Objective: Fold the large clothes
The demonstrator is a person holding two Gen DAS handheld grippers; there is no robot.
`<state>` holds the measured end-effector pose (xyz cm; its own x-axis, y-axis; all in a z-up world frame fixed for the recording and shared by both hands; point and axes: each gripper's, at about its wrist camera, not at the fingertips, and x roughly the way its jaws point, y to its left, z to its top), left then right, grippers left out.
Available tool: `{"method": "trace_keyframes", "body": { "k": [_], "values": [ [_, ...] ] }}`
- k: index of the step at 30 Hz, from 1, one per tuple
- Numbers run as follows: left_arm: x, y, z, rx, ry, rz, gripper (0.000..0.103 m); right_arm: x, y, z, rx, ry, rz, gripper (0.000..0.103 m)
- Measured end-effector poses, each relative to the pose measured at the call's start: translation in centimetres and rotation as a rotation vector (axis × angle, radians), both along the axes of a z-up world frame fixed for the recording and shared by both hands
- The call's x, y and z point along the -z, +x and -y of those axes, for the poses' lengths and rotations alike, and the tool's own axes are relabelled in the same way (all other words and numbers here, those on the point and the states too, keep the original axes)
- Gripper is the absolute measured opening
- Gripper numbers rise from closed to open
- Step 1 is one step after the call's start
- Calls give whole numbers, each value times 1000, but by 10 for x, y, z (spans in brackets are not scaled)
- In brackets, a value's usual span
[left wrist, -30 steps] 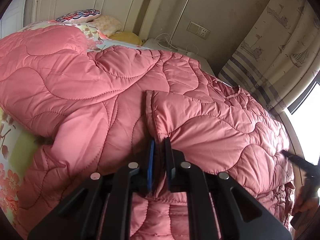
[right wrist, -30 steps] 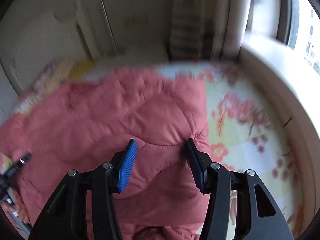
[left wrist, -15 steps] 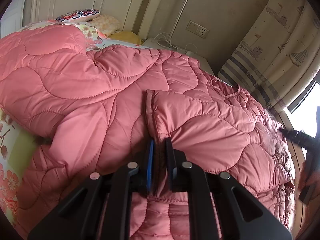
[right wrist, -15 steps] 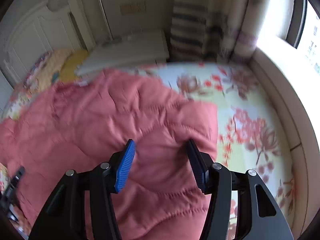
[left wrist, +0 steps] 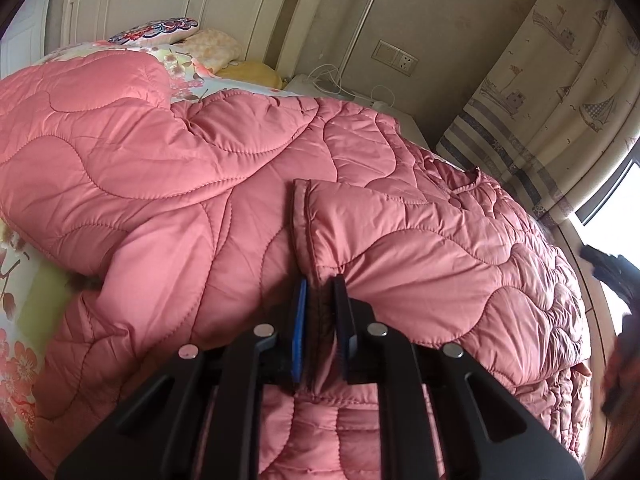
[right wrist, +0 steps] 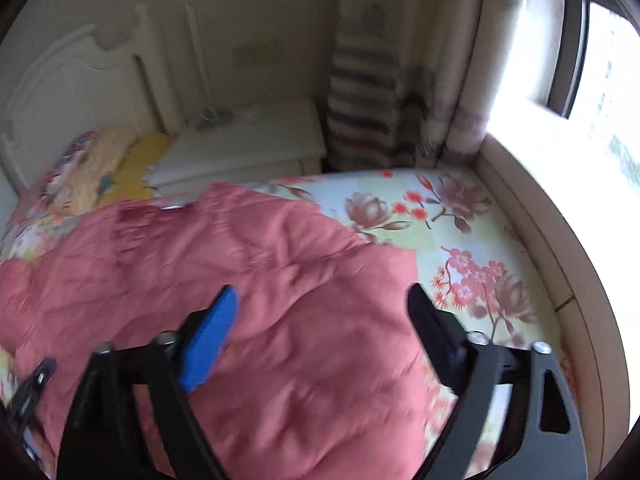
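A large pink quilted coat (left wrist: 224, 184) lies spread over the bed. My left gripper (left wrist: 320, 296) is shut on the dark-trimmed edge of a folded-over sleeve or flap (left wrist: 400, 232) of the coat. In the right wrist view the same coat (right wrist: 248, 280) fills the lower left. My right gripper (right wrist: 320, 312) is open and empty, held above the coat near its right edge. It also shows at the far right of the left wrist view (left wrist: 612, 272).
A floral bedsheet (right wrist: 460, 248) lies bare to the right of the coat. Pillows (left wrist: 200, 40) and a white headboard (left wrist: 240, 0) stand at the back. A white nightstand (right wrist: 240, 152), striped curtains (left wrist: 560, 80) and a window ledge (right wrist: 560, 260) border the bed.
My right gripper has opened wider and moved over the coat's right side. My left gripper has kept its hold and barely moved.
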<state>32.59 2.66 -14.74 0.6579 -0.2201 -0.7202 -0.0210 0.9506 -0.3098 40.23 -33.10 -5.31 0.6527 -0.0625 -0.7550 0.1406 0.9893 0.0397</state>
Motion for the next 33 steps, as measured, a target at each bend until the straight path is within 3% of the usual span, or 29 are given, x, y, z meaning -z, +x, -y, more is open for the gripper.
{"method": "trace_keyframes", "body": {
  "k": [2, 4, 6, 8, 10, 11, 12, 14, 17, 20, 23, 25, 27, 29, 33],
  "values": [
    [0, 0, 0, 0, 1, 0, 14, 4, -31, -26, -74, 9, 12, 92],
    [-1, -1, 0, -4, 0, 4, 16, 22, -51, -46, -109, -8, -31, 92],
    [-3, -3, -4, -14, -22, 17, 25, 46, -55, -66, -132, -58, -92, 93],
    [-14, -11, -24, -74, -83, 54, 33, 60, -61, -75, -118, -121, -91, 95],
    [-36, -29, -63, -198, -160, 155, 55, 56, -62, -76, -105, -126, -73, 96],
    [-45, -40, -87, -281, -197, 208, 79, 53, -63, -72, -94, -110, -61, 96],
    [-52, -52, -117, -393, -233, 258, 85, 52, -66, -70, -86, -99, -50, 96],
    [-56, -64, -176, -556, -285, 278, 84, 53, -69, -64, -84, -76, -27, 96],
    [-45, -64, -259, -770, -319, 194, 83, 50, -76, -56, -66, -33, 26, 96],
    [-30, -66, -328, -929, -409, 179, 79, 45, -79, -45, -36, 21, 73, 96],
    [-33, -49, -359, -932, -377, 180, 78, 37, -89, -28, 15, 105, 164, 96],
    [-37, -27, -368, -890, -324, 136, 66, 32, -98, -18, 39, 157, 229, 96],
    [-36, -12, -368, -842, -346, 72, 10, 29, -105, -11, 62, 188, 283, 96],
    [-48, -12, -352, -839, -347, 104, 7, 25, -112, -3, 86, 214, 338, 96],
    [-123, -23, -248, -638, -233, 368, 6, 16, -124, 9, 113, 246, 418, 96]
  ]
}}
